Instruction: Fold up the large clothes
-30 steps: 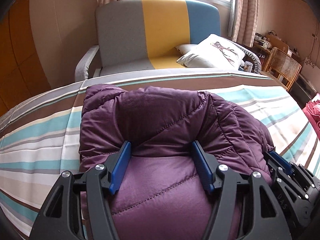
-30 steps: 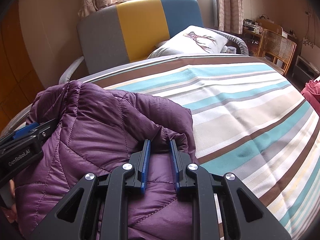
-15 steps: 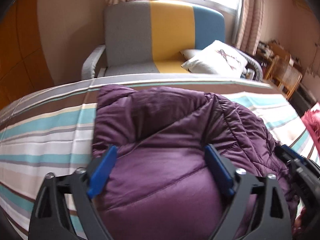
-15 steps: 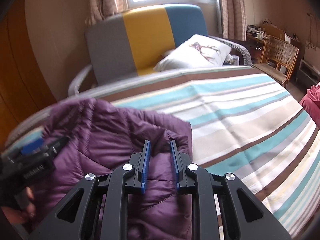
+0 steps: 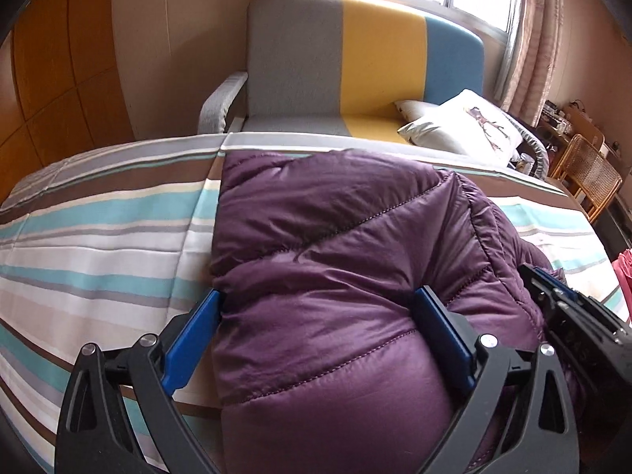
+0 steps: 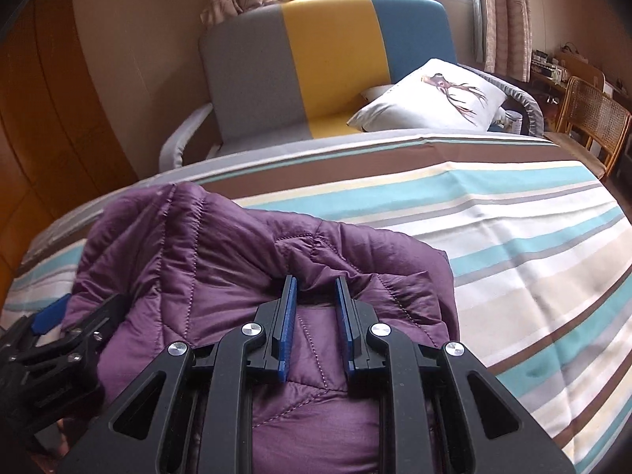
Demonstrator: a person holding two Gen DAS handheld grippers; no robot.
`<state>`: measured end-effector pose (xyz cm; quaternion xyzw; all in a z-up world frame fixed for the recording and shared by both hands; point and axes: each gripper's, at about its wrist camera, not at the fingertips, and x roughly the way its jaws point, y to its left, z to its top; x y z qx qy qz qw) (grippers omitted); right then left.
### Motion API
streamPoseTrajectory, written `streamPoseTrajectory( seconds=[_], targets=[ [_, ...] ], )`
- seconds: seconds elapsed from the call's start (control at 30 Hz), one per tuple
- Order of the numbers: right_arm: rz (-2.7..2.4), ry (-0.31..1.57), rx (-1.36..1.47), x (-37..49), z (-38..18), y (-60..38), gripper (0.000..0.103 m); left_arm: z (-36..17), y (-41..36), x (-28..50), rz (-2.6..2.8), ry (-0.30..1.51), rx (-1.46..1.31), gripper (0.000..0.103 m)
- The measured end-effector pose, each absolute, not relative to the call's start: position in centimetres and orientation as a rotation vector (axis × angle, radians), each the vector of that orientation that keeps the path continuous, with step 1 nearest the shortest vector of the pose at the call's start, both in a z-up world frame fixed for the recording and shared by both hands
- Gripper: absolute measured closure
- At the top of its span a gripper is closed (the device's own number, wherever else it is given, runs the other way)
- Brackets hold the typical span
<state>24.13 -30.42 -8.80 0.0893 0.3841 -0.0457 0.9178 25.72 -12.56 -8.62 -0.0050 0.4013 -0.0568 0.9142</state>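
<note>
A purple quilted puffer jacket [image 5: 335,237] lies folded on the striped bed [image 5: 98,237]. My left gripper [image 5: 316,308] is wide open, its blue fingers straddling the near bulge of the jacket. In the right wrist view the jacket [image 6: 205,252] sits left of centre. My right gripper [image 6: 315,288] has its blue fingers a narrow gap apart with a fold of the jacket's near right edge between them. The left gripper [image 6: 51,316] shows at the left edge there, and the right gripper's body [image 5: 572,316] shows at the right edge of the left wrist view.
A grey, yellow and blue sofa chair [image 6: 328,59] stands past the bed's far edge with a white pillow [image 6: 434,94] on it. A rattan chair [image 6: 592,118] is at the far right. Something red [image 5: 624,272] lies at the right edge. An orange cupboard [image 5: 59,79] is on the left.
My left gripper has opened wider and released its fold of jacket. Both grippers have shifted over the jacket, which has settled lower on the bed. The right gripper stays nearly closed on the fold.
</note>
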Motion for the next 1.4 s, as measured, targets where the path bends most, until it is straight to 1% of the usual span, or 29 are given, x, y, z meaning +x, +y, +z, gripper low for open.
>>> streamPoseTrajectory(
  seconds=[0.13,0.3,0.33,0.37,0.4,0.43,0.5,0.6,0.8,0.9,1.03,1.17,1.4],
  targets=[
    [-0.134,0.782,0.221,23.8,-10.4,-31.4,0.083,-9.4,-13.5,26.2,-0.125,0.835,0.020,0.006],
    [-0.111,0.793,0.249,23.6,-10.5,-31.7,0.083,-9.4,-13.4,26.3,-0.136,0.857,0.011,0.004],
    [-0.094,0.792,0.267,23.4,-10.2,-31.9,0.080,-9.2,-13.1,26.1,-0.147,0.859,0.002,0.004],
    [-0.082,0.787,0.288,23.0,-9.8,-32.2,0.078,-8.9,-12.7,25.9,-0.159,0.861,-0.007,0.003],
    [-0.073,0.784,0.303,22.6,-9.5,-32.6,0.068,-8.8,-12.5,25.7,-0.168,0.860,-0.012,0.002],
    [-0.067,0.777,0.309,22.1,-9.1,-32.5,0.054,-8.5,-12.0,25.3,-0.195,0.856,-0.026,0.002],
    [-0.076,0.760,0.294,21.3,-8.2,-32.4,0.044,-8.3,-11.5,24.7,-0.215,0.848,-0.037,0.002],
    [-0.090,0.749,0.263,19.7,-7.2,-31.8,0.044,-7.9,-11.1,23.3,-0.227,0.817,-0.023,0.002],
    [-0.116,0.735,0.294,16.4,-6.5,-32.3,0.044,-6.7,-10.5,20.0,-0.272,0.751,0.030,0.002],
    [-0.139,0.739,0.319,14.9,-6.3,-33.3,0.044,-6.3,-9.0,18.5,-0.275,0.730,0.032,0.002],
    [-0.114,0.752,0.436,13.0,-6.8,-35.7,0.044,-6.4,-7.2,17.9,-0.295,0.758,-0.036,0.002],
    [-0.092,0.767,0.451,12.1,-7.0,-36.2,0.044,-7.2,-6.5,18.0,-0.341,0.806,-0.081,0.002],
    [-0.083,0.831,0.440,13.0,-8.0,-36.4,0.044,-6.9,-8.3,19.4,-0.404,0.844,0.017,0.002]
  ],
)
